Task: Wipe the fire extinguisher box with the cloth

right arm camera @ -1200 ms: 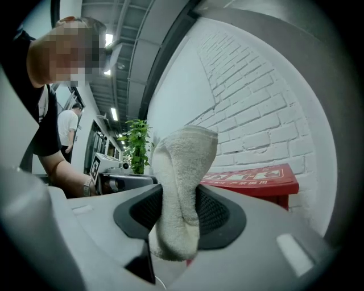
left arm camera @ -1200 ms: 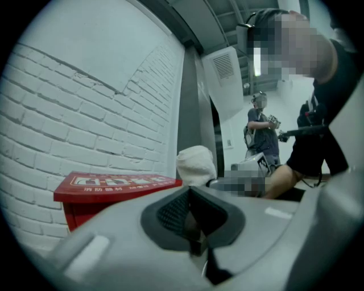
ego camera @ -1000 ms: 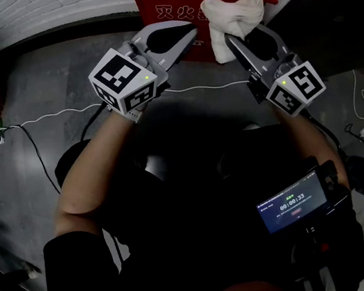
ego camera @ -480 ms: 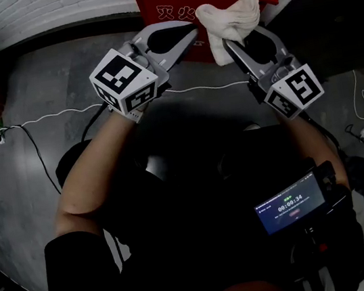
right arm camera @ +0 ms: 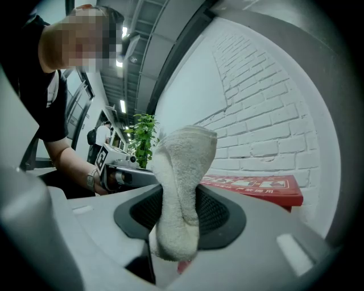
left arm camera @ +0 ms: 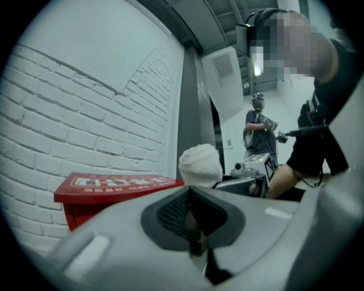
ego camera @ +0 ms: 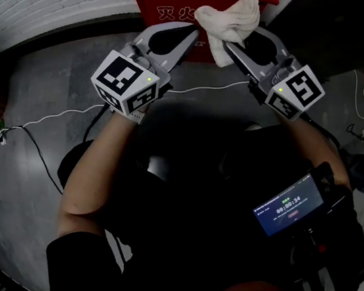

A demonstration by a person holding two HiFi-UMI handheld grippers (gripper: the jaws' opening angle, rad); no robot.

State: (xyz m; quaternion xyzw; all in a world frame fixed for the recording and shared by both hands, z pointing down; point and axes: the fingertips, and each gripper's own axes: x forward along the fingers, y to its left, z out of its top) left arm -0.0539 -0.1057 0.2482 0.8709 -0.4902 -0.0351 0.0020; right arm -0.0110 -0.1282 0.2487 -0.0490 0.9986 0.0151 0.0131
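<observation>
The red fire extinguisher box [ego camera: 152,2] stands on the floor [ego camera: 55,79] against a white brick wall [ego camera: 43,6], straight ahead of us. Our cloth [ego camera: 231,20] is bunched at the front edge of its lid, though we cannot tell whether it actually touches. The right gripper [ego camera: 241,37] has its jaws clamped on the cloth, which stands up in a thick fold between them. The left gripper [ego camera: 195,31] sits just beside it at the box front, jaws together with nothing in them. We judge the wiping to be at hand. Next we need to press the cloth flat on the lid and sweep it across.
</observation>
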